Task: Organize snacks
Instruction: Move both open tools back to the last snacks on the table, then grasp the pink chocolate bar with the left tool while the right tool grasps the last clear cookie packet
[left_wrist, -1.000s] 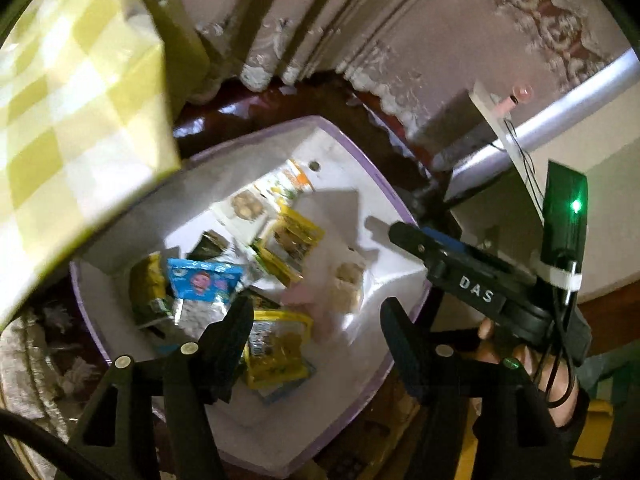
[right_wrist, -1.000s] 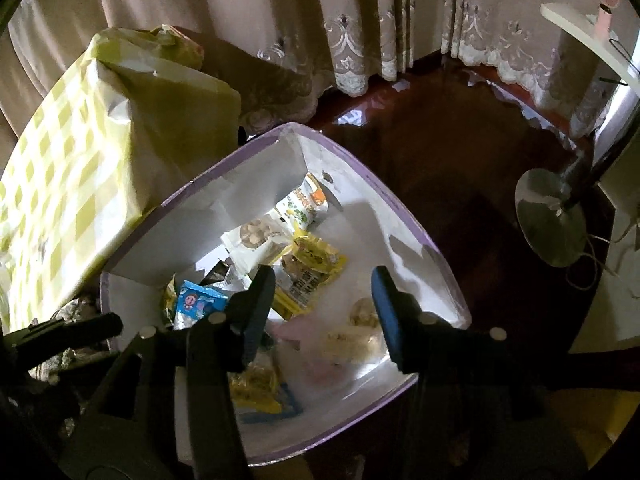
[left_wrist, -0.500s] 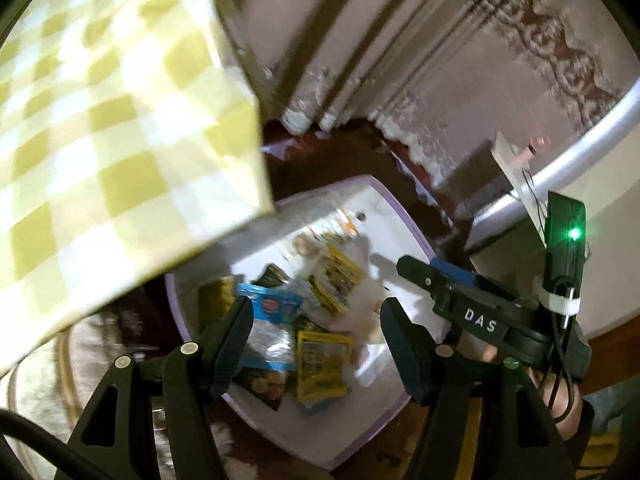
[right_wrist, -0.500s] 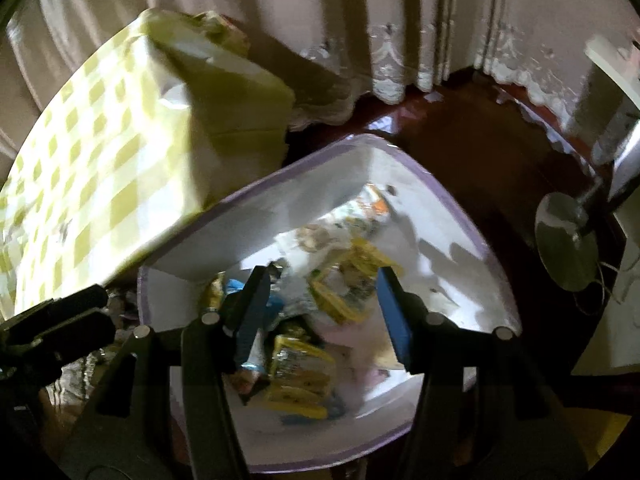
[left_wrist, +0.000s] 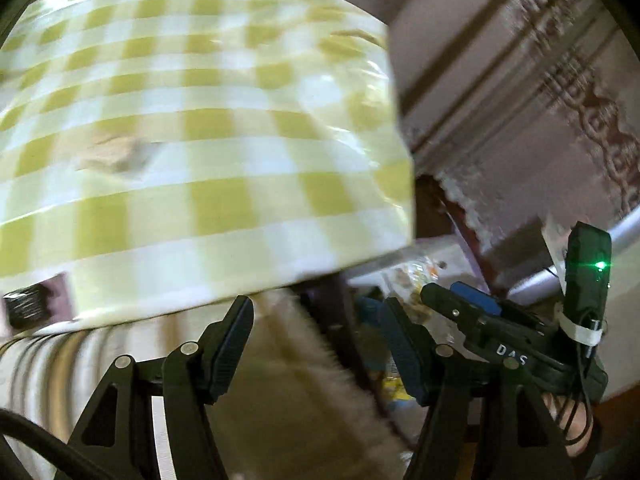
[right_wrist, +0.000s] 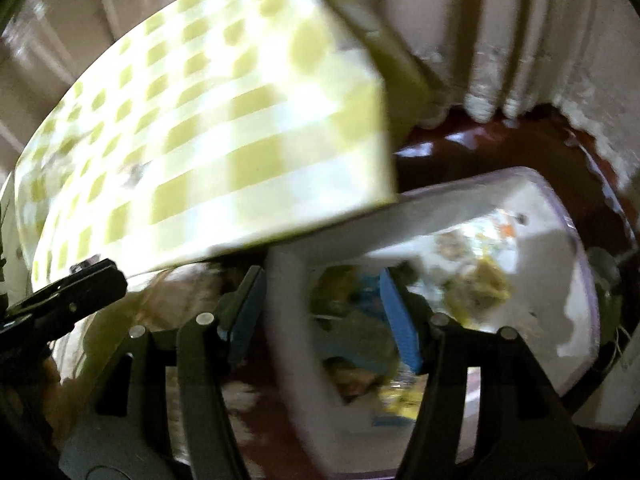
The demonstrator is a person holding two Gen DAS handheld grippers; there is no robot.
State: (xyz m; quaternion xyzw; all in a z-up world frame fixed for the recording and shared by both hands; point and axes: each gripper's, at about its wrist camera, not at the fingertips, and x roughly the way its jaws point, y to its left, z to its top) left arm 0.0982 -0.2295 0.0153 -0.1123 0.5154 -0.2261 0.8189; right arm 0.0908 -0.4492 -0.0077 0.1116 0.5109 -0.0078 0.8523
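Pointing down past the table edge, your left claw (left_wrist: pixel 318 344) is released, jaws apart, nothing between them. Your right claw (right_wrist: pixel 320 312) is opening, blue pads showing, nothing gripped; the box wall runs through the gap between its fingers in that view, contact unclear because of blur. The snacks (right_wrist: pixel 476 280) lie in the white box (right_wrist: pixel 576 264) with a purple rim, on the dark floor (right_wrist: pixel 500 152) below the table. The table (left_wrist: pixel 200 120) carries a yellow-and-white check cloth and fills the upper left of both views. A small dark packet (left_wrist: pixel 26 309) sits at the cloth's left edge in the left view. Curtains (right_wrist: pixel 500 20) hang behind. Your right claw also shows in the left view, by the box. Both frames are heavily blurred.
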